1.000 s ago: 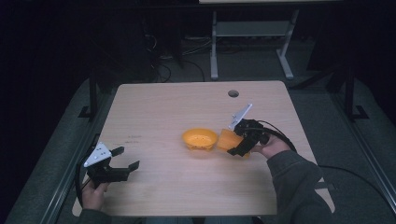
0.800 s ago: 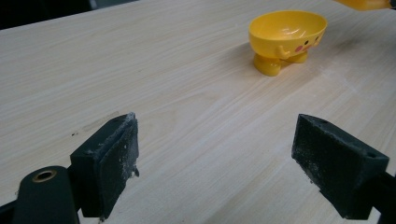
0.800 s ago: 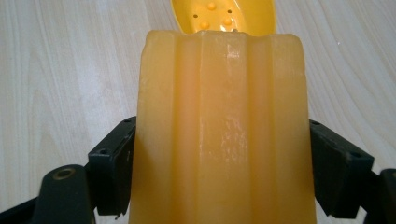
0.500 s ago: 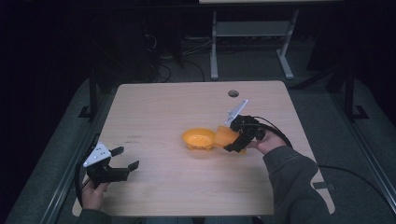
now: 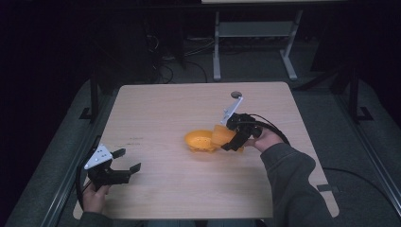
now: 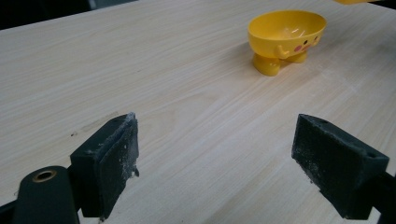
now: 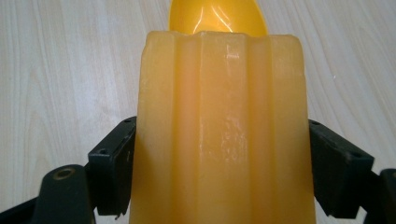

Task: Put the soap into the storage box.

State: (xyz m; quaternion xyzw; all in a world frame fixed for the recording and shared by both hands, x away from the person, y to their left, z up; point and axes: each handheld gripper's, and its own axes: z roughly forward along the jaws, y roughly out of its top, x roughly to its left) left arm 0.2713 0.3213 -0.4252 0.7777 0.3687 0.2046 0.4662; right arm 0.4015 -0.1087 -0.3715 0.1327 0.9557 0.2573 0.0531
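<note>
Right gripper: its black fingers are clamped on the two sides of a pale orange ribbed plastic block, held tilted at the right rim of a yellow plastic footed bowl with a painted face, which stands near the middle of the light wooden bench. Left gripper: fingers wide apart and empty, low over the bench's near left corner, well apart from the bowl and pointed toward it.
</note>
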